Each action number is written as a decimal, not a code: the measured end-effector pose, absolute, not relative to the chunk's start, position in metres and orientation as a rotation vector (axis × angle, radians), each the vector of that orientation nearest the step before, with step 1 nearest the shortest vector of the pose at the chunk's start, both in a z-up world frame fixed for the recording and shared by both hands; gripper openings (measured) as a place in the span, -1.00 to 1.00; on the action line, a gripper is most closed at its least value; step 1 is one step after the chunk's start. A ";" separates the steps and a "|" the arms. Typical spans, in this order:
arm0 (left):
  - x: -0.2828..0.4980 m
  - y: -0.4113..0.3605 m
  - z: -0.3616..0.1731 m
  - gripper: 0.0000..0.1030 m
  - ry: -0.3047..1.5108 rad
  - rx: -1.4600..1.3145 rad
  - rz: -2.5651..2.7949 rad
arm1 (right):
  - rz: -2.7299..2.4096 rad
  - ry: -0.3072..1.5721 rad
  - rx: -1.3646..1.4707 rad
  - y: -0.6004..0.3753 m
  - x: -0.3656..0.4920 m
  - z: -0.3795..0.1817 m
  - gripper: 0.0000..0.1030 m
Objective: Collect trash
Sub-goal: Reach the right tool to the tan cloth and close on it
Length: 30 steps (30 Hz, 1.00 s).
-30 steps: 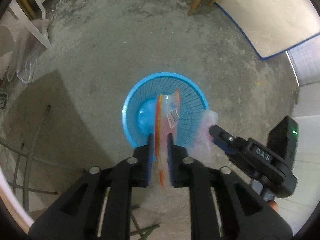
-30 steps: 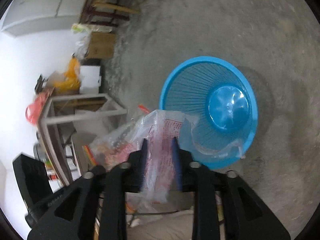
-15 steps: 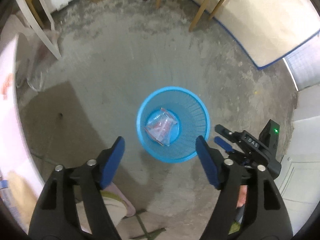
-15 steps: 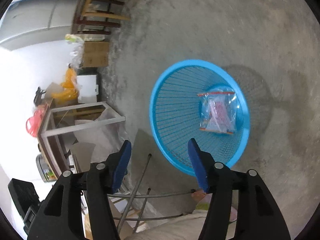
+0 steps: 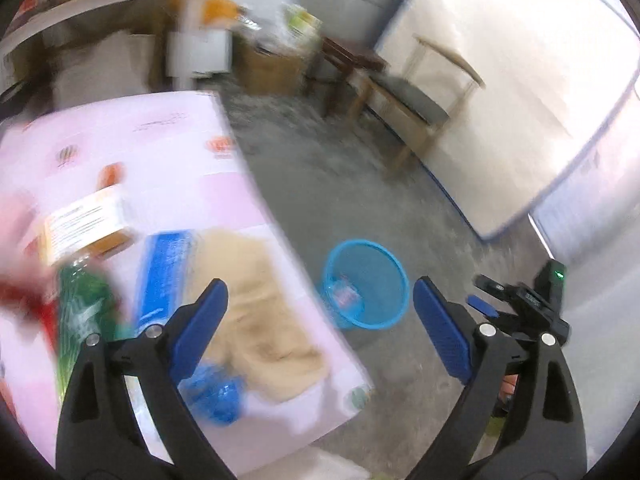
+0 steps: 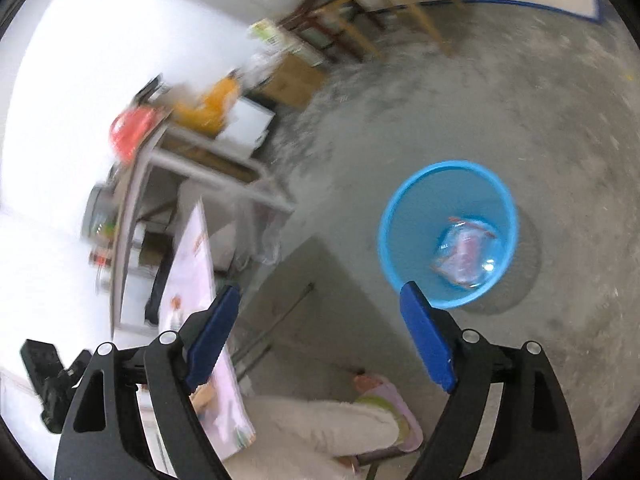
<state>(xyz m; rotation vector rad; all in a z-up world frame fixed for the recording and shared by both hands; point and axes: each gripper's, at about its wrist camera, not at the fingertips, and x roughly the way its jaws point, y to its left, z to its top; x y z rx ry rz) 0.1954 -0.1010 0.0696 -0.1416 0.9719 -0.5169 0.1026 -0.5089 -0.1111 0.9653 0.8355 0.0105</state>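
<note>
- Jaws of the left gripper (image 5: 316, 312) stand wide apart with nothing between them; they have just been opening. The same holds for the right gripper (image 6: 316, 320), also just opening and empty.
- Past the blue pads, the blue basket (image 6: 448, 236) stands upright on the concrete floor (image 6: 540, 112), and a clear plastic bag (image 6: 466, 258) with red print lies at its bottom. That piece of trash looks delivered.
- What is left, by my reading, sits on the pink-covered table (image 5: 160, 136): a green bottle (image 5: 80, 304), a labelled box (image 5: 84, 224), a blue packet (image 5: 168, 276) and a crumpled blue wrapper (image 5: 216, 396) beside a beige cloth (image 5: 256, 312). Blur hides finer detail.
- Edges: the table's near corner juts toward the basket, which stands just beside it on the floor; anything carried off the top must clear that edge.
- Room: the floor around the basket is open on its far side. Wooden chairs (image 5: 404, 100) and a cardboard box (image 5: 276, 68) stand well apart, by the wall.
- Below the right gripper, the person's leg and slipper (image 6: 384, 396) are near the table's foot.
</note>
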 end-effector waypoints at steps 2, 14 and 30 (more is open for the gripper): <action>0.181 -0.058 0.067 0.75 0.921 -0.170 -0.421 | 0.074 0.859 0.913 -0.478 0.112 -0.096 0.57; 0.105 0.053 0.030 0.76 0.783 -0.196 -0.270 | 0.355 1.029 0.447 -0.290 0.197 -0.056 0.57; 0.063 0.007 -0.020 0.38 0.687 -0.035 -0.523 | 0.280 1.191 0.093 -0.201 0.238 -0.086 0.47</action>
